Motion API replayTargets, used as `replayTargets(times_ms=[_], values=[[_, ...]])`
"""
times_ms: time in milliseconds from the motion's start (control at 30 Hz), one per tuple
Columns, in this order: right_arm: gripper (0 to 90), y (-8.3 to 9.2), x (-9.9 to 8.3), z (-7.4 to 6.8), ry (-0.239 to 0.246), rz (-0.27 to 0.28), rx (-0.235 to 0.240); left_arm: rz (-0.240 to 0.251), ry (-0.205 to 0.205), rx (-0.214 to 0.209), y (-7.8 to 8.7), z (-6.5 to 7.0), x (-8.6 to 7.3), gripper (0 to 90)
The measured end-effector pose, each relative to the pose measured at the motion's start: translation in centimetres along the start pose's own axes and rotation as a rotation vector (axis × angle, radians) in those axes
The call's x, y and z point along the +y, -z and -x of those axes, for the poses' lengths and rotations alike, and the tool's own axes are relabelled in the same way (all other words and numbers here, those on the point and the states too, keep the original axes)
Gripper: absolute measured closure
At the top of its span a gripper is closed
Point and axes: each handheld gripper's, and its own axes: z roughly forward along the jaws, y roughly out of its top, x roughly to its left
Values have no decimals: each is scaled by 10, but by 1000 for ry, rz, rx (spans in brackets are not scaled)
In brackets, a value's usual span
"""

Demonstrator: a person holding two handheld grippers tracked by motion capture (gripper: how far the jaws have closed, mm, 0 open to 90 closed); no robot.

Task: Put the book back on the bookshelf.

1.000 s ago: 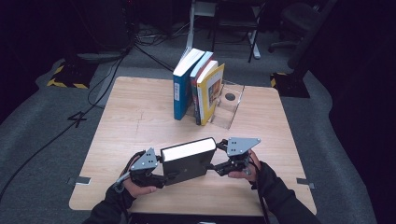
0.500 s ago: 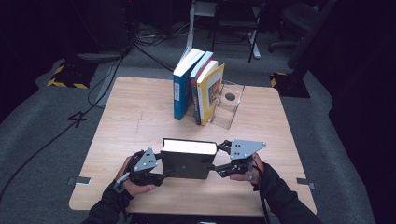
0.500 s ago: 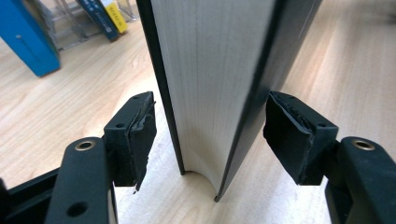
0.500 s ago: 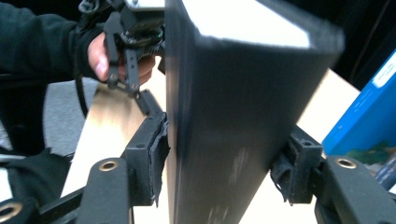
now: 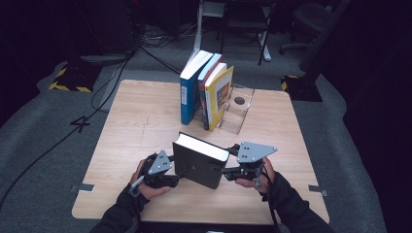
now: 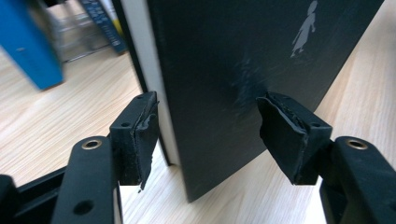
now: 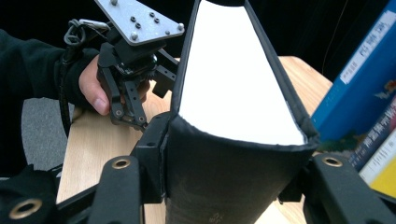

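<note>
A thick black book stands on its lower edge at the near middle of the wooden table, white pages facing up. My left gripper is at its left end. In the left gripper view its pads sit against both covers of the black book, near the bottom corner. My right gripper holds the right end. In the right gripper view its jaws have just been closing, and the book's spine fills the gap between them. A hand holds each gripper.
At the table's back middle, a blue book, a dark book and a yellow book lean against a clear plastic bookend. Bare wood lies to the left and right. Cables and chair legs are on the floor beyond.
The black book has been tipped up from lying tilted to standing on its edge. The right gripper rose with it and the left one shifted slightly.
</note>
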Motion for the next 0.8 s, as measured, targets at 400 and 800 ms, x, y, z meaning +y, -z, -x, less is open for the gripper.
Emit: replayTargets(times_ms=[400,800], values=[[490,35,-5,12,-43,-102,-55,11,-54,-27,-43,12,21,316],[425,29,15,24,-145,-310,-24,-7,-39,-62,-56,14,26,258]])
